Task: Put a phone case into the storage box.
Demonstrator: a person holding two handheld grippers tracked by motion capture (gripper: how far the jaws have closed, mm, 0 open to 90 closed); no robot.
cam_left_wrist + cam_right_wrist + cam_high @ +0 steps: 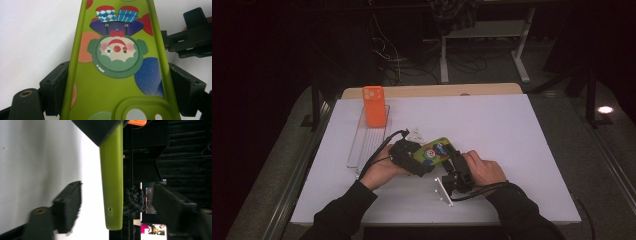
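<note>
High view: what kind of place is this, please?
Probably a lab or workshop bench set up for recording, not a home. A white table stands in a dark room; loose cables run over the floor behind it, beside the white legs of an adjustable desk.

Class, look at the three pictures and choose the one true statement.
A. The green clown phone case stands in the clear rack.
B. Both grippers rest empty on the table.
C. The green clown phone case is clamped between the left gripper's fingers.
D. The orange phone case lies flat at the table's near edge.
C: the left gripper has its fingers pressed on both long edges of the green clown phone case.
</note>
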